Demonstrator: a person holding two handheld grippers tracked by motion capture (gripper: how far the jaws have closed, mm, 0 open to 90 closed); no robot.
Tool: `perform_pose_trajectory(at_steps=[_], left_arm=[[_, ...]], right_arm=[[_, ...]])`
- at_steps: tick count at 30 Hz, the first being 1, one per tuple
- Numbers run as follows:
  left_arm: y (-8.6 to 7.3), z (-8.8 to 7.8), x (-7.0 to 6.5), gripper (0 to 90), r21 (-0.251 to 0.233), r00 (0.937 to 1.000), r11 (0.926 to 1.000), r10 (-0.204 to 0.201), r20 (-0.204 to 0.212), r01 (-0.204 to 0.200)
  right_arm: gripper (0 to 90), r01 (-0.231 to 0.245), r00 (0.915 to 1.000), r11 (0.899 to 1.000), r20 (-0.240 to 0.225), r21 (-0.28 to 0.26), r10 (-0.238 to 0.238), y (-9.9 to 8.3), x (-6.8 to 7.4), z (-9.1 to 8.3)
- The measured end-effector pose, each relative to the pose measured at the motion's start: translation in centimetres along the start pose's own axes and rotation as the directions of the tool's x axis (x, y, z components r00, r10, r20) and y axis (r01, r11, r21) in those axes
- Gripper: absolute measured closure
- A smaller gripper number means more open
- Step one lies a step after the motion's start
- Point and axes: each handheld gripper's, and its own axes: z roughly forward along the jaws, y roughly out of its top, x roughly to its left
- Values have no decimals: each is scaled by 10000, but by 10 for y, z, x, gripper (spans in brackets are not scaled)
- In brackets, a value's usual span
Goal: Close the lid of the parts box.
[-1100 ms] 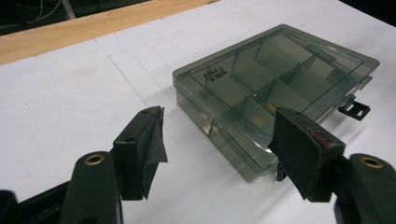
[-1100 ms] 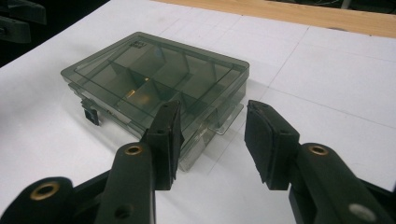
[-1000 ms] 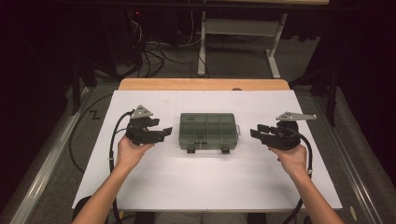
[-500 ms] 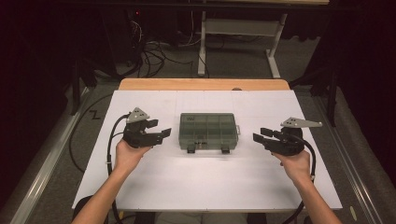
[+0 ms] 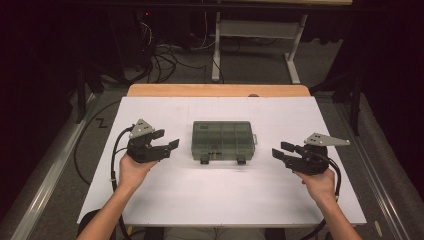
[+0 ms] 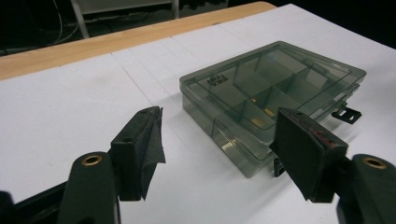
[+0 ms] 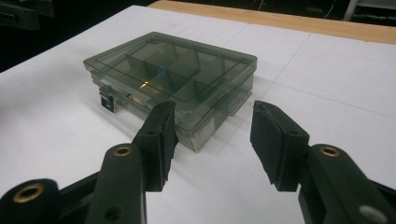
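Note:
A smoky-green clear plastic compartment box (image 5: 222, 141) lies shut in the middle of the white table, its two black latches facing the person. Dividers show through its lid (image 6: 275, 88) (image 7: 177, 74). My left gripper (image 5: 169, 145) is held to the box's left, open, jaws pointing at it with nothing between them (image 6: 219, 154). My right gripper (image 5: 278, 151) is held to the box's right, also open and empty (image 7: 212, 140), with a gap of bare table between it and the box.
The white table surface (image 5: 150, 110) ends in a wooden strip (image 5: 215, 90) at the far edge. Beyond it are a dark floor with cables (image 5: 160, 55) and a white table frame (image 5: 255, 30). Cables trail from both grippers off the near edge.
Both grippers have drifted toward the person and slightly lower on the table. The right one moved back and a little outward. The box has not moved.

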Motion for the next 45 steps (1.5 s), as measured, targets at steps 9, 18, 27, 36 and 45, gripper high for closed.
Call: perform_pose_trajectory(at_steps=[9,18,27,36,45], left_arm=[[-5,-3,-3,311,-176,9999,9997,143,-29,-143],[-10,-8,-7,293,-409,9995,9987,311,-15,-311],[-16,-10,-9,289,-406,9996,9989,232,142,-226],[-19,-13,-9,290,-564,9994,9981,279,218,-266],[-24,-12,-12,284,-588,9990,9979,309,313,-290]], right_arm=[[511,128,9999,9997,21,-219,-128,-6,4,-3],[499,118,9999,9989,-13,-447,-119,-14,7,-7],[497,135,9999,9982,79,-577,-131,-23,8,-10],[467,98,9999,9965,138,-830,-86,-28,10,-12],[430,85,9994,9944,357,-1050,-48,-36,9,-16]])
